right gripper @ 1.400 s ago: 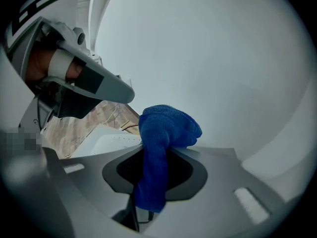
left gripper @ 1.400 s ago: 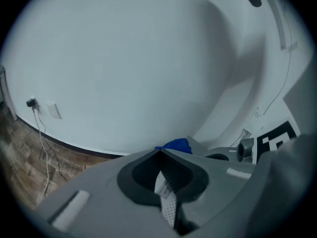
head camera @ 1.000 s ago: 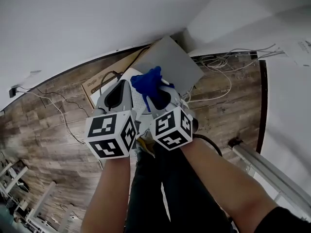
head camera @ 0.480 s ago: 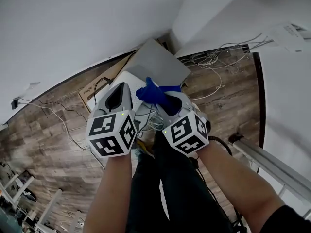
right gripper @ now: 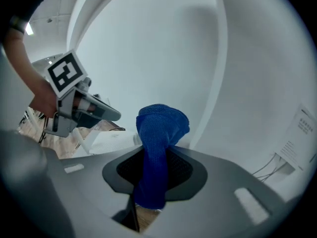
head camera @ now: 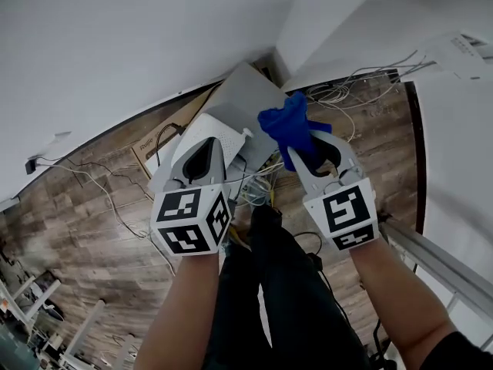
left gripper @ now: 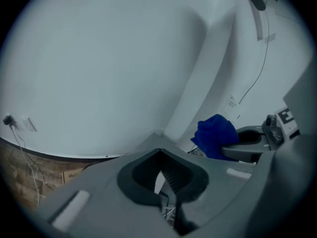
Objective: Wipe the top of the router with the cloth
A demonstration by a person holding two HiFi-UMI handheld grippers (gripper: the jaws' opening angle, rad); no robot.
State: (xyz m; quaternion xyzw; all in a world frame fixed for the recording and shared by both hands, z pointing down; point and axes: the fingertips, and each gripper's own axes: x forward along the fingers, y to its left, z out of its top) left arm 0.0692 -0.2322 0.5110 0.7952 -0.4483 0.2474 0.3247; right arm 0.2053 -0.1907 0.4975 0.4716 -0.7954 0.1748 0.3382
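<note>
**A:** where's the fuzzy blue cloth [right gripper: 159, 133] at?

**B:** clamped in the right gripper [right gripper: 154, 180] fingers, held up off to the right of the flat white router [head camera: 223, 129], which is down on the wood-plank surface [head camera: 85, 206]. Left gripper [left gripper: 167, 185] fingers are pressed together, nothing in them.

The flat white plastic router [head camera: 212, 128] lies largely hidden behind the left gripper [head camera: 202, 151]. The lower end of the crumpled blue cloth [right gripper: 157, 143] disappears between the jaws of the right gripper [right gripper: 153, 182]. Print on the white paper wall label [right gripper: 303, 127] is too small to read.
</note>
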